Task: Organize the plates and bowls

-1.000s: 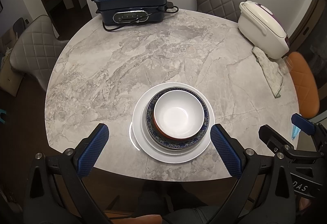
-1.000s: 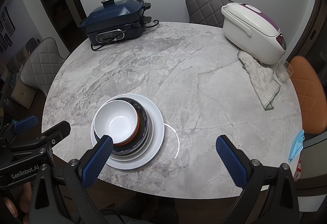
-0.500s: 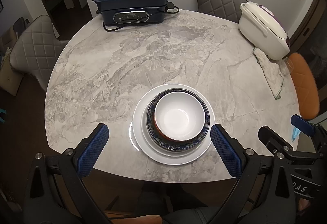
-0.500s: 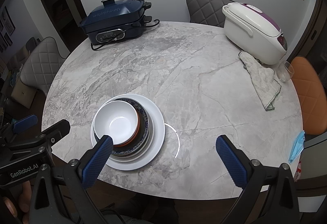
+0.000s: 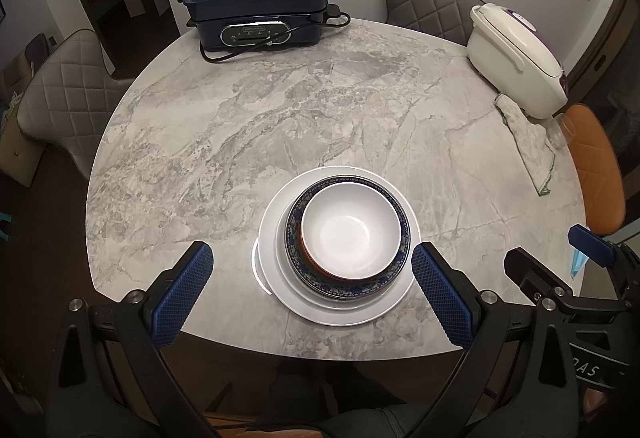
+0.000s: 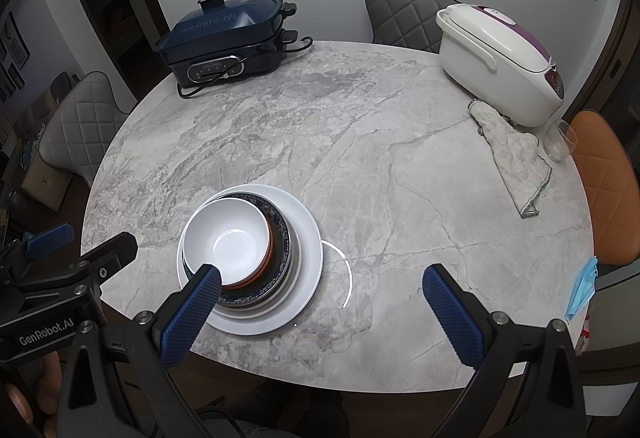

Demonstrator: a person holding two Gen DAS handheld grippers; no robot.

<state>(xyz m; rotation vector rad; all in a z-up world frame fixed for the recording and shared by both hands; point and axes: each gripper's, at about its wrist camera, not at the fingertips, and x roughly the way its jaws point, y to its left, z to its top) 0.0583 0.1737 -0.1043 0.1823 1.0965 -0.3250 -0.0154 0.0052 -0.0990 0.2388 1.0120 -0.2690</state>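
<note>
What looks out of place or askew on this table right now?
The dish stack is off-centre: the white bowl and blue patterned plate sit shifted toward one edge of the large white plate. A crumpled cloth lies beside the rice cooker.

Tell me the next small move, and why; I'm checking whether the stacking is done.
Probably none on the dishes: back both tools away. The white bowl already sits nested in the blue patterned plate on the big white plate, near the table edge. The left tool and right tool are both open, holding nothing.
</note>
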